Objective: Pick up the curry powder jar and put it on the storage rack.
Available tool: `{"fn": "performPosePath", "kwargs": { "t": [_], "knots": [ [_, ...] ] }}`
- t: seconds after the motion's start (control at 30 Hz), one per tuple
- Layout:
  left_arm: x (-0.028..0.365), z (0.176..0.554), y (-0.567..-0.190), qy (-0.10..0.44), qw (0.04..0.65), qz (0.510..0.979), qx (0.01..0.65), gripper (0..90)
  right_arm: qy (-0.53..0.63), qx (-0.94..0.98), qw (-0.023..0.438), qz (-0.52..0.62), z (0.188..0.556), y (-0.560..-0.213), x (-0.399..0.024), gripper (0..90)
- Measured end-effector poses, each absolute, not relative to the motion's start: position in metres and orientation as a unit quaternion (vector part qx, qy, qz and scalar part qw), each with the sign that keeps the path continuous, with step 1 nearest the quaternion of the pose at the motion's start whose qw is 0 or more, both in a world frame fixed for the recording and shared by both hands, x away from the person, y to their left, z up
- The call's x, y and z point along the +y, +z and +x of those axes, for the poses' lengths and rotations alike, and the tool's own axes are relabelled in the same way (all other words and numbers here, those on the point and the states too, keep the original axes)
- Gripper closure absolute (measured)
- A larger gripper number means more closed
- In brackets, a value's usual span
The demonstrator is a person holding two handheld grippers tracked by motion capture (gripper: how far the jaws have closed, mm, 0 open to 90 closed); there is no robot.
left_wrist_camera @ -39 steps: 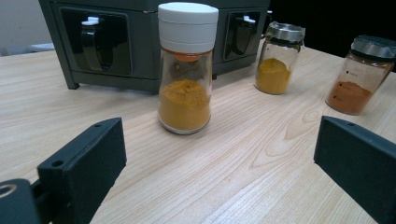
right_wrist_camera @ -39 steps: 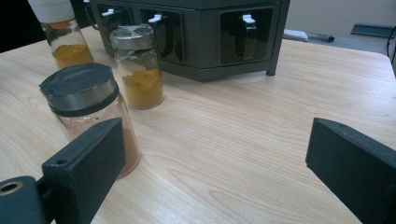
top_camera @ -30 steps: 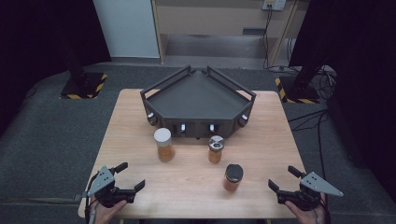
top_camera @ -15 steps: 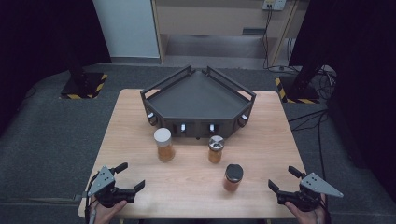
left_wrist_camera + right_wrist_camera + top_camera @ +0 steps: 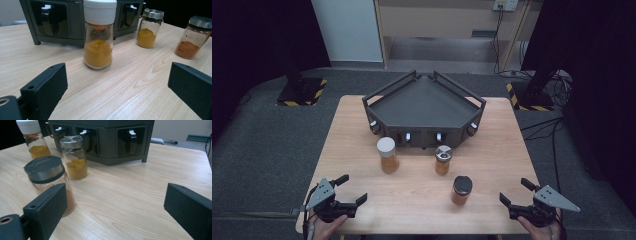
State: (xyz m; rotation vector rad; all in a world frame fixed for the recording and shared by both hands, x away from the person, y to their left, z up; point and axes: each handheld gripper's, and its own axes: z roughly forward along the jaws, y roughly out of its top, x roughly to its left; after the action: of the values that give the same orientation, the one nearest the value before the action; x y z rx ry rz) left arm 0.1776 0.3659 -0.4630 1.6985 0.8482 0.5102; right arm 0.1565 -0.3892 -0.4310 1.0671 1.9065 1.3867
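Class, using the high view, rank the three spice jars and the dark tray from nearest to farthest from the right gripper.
1. Black-lidded jar, just left of the right gripper.
2. Silver-lidded jar, mid-table.
3. White-lidded jar, farther left.
4. Dark tray, at the back.

Lab or studio; black curtains; hazard-striped stand bases; cables

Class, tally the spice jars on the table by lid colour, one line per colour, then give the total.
White lid: 1
Silver lid: 1
Black lid: 1
Total: 3 jars
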Motion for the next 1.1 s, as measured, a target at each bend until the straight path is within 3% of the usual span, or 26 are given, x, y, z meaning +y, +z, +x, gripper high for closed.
{"fn": "performPosePath", "kwargs": {
  "t": [1.1],
  "knots": [
    [0.364, 0.184, -0.441, 0.204, 0.552, 0.732, 0.342, 2.5, 0.517, 0.707, 0.272, 0.4, 0.157, -0.431, -0.39, 5.7]
  ]
}}
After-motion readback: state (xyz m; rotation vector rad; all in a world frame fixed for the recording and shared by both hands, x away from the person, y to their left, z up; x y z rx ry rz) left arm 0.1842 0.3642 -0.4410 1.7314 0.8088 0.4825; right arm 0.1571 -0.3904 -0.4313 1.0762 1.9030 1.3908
